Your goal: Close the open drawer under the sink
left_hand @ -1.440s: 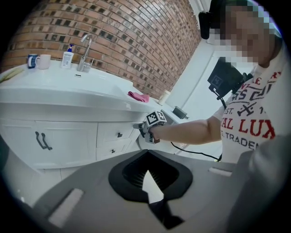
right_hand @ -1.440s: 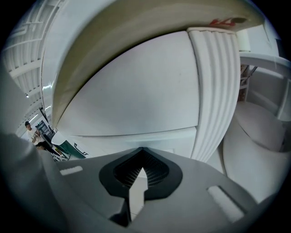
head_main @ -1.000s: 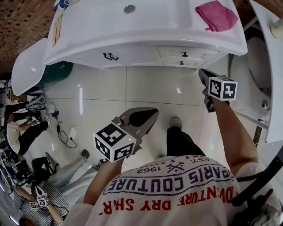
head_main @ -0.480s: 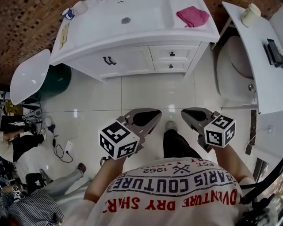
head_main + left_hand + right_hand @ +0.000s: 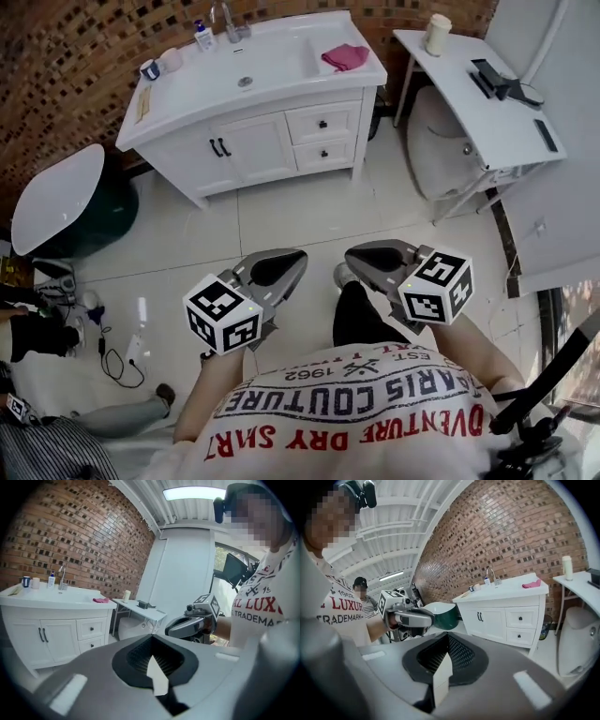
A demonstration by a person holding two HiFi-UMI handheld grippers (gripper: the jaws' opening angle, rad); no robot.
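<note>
The white vanity (image 5: 253, 141) with its sink (image 5: 246, 70) stands against the brick wall at the top of the head view. Both drawers, upper (image 5: 323, 122) and lower (image 5: 326, 153), sit flush with the cabinet front, as the upper drawer (image 5: 522, 618) also shows in the right gripper view. My left gripper (image 5: 281, 265) and right gripper (image 5: 361, 258) are held side by side close to my body, far back from the vanity. Each is shut with nothing between its jaws. A pink cloth (image 5: 345, 56) lies on the counter.
A white side table (image 5: 473, 94) with a cup (image 5: 437, 33) stands right of the vanity, a white bin (image 5: 436, 131) under it. A green tub with a white lid (image 5: 56, 202) sits at the left. People (image 5: 37, 328) and a cable (image 5: 112, 352) are at lower left.
The right gripper has drawn back from near the drawers to beside the left gripper. The vanity now lies much farther away in the head view.
</note>
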